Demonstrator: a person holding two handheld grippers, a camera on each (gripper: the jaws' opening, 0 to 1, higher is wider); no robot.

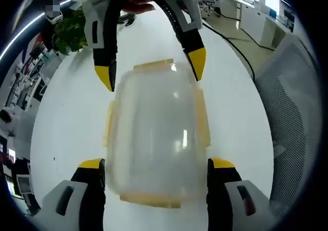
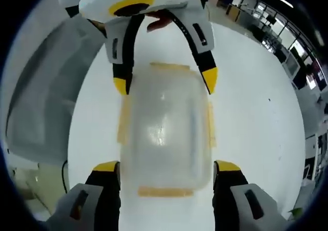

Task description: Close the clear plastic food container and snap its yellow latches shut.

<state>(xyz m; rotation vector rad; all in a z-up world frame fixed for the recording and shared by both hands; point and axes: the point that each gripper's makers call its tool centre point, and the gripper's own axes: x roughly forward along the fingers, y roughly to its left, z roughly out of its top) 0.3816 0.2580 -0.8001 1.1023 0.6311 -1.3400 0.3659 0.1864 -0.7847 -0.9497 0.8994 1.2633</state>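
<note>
A clear rectangular plastic food container (image 1: 154,133) with its lid on lies flat on the white round counter (image 1: 236,103). Pale yellow latches (image 1: 203,119) sit along all four edges; whether they are snapped down cannot be told.

In the left gripper view, the left tongs (image 1: 156,164) stand wide apart, their yellow-tipped black jaws flanking the container's near end on either side; contact with its walls is not clear. The right tongs (image 1: 151,69) enter from the far side, likewise spread across the opposite end.

The right gripper view confirms the arrangement: right tongs (image 2: 166,167) parted astride the near end, left tongs (image 2: 165,82) astride the far end. Neither clamps anything.

A grey mesh chair back (image 1: 294,113) stands beside the counter, and a green leafy plant (image 1: 69,31) stands at its far edge.
</note>
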